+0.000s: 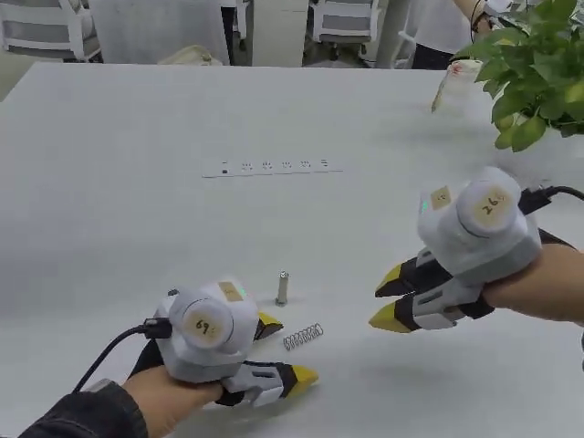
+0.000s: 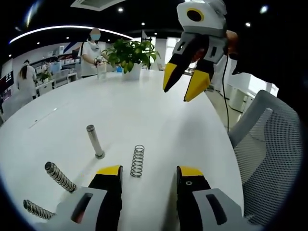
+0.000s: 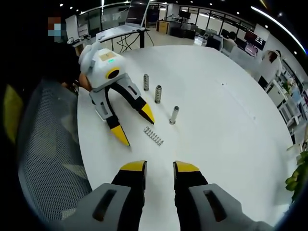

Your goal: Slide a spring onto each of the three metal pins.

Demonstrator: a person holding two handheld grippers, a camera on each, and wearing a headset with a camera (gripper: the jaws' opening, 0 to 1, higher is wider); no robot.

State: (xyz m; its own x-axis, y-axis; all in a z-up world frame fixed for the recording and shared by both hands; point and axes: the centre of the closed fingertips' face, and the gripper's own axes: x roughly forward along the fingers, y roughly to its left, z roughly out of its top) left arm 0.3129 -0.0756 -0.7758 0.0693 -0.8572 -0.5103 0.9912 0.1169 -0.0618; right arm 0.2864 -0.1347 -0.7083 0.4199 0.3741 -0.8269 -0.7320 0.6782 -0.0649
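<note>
White counter (image 1: pixel 137 228), one loose spring (image 1: pixel 302 336) lying flat on it, just beside the bare pin (image 1: pixel 283 287) but not touching it. The gripper views catch what the left claw's body blocks from the head view: two sprung pins (image 3: pixel 146 82), standing in a row with the bare one. The left claw (image 1: pixel 287 349) sits low over the counter, spread wide and empty, with the spring just ahead of its tips. The right claw (image 1: pixel 385 298) hovers higher up, well apart, partly open, gripping nothing.
</note>
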